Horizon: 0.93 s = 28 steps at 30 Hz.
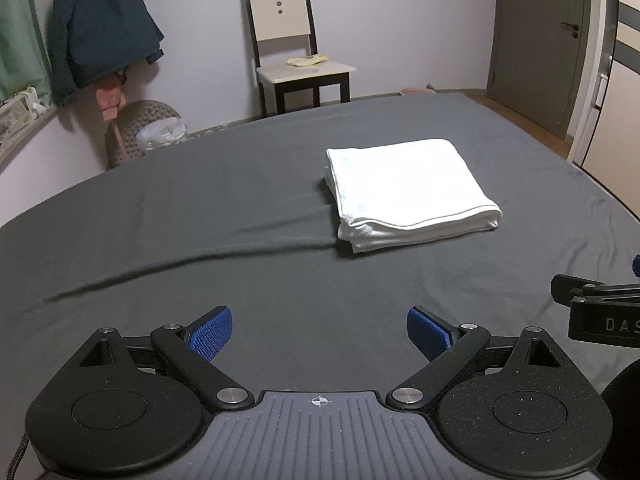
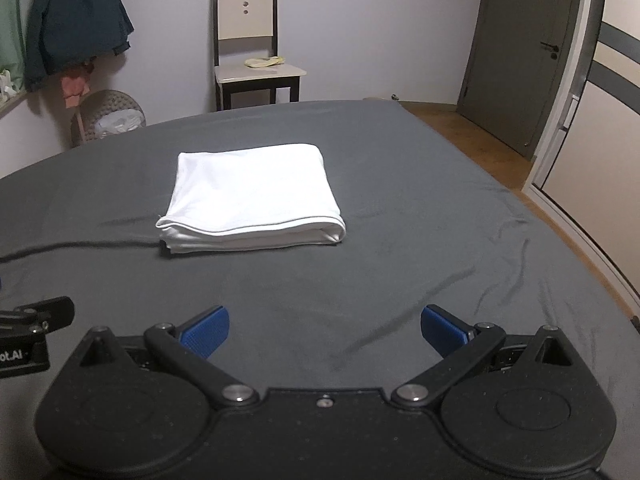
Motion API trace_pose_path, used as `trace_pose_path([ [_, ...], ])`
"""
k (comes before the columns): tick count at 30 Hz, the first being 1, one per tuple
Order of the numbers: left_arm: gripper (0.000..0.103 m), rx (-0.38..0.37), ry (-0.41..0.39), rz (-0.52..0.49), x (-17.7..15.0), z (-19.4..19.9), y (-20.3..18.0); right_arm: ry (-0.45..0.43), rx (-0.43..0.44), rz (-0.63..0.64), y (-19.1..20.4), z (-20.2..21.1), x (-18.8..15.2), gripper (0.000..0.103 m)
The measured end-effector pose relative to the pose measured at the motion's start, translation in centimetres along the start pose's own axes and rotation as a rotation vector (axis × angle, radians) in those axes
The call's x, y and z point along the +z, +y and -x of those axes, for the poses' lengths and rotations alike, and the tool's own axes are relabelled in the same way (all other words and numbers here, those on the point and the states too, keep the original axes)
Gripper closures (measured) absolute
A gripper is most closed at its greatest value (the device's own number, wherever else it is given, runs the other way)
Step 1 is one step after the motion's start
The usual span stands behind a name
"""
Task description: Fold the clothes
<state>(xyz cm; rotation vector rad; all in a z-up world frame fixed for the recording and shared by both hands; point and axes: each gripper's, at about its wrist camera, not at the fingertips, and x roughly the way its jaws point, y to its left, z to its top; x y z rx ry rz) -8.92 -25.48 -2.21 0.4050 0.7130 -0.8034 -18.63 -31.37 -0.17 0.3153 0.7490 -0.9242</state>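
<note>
A white garment (image 1: 408,192) lies folded into a neat rectangle on the dark grey bed sheet (image 1: 200,220); in the right wrist view the same white garment (image 2: 252,196) sits ahead and slightly left. My left gripper (image 1: 319,334) hovers open over bare sheet, well short of the garment, blue pads wide apart and empty. My right gripper (image 2: 325,330) is likewise open and empty, nearer than the garment's front edge. Part of the right gripper's body (image 1: 600,312) shows at the left view's right edge.
A long crease (image 1: 180,264) runs across the bed sheet (image 2: 440,220) from the garment's left corner. Beyond the bed stand a chair (image 1: 296,48), a hanging dark jacket (image 1: 100,24), a basket (image 1: 140,128) and a grey door (image 2: 520,52). Wooden floor lies right of the bed.
</note>
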Motion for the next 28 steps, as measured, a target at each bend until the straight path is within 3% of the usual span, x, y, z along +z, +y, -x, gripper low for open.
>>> trace_pose_path([
  [10, 0.008, -0.037, -0.001, -0.014, 0.10, 0.07, -0.58, -0.012, -0.009, -0.012, -0.35, 0.12, -0.08, 0.000],
  [28, 0.008, -0.018, -0.021, -0.024, 0.23, 0.26, -0.76, -0.021, -0.016, 0.000, -0.28, 0.18, -0.07, 0.000],
])
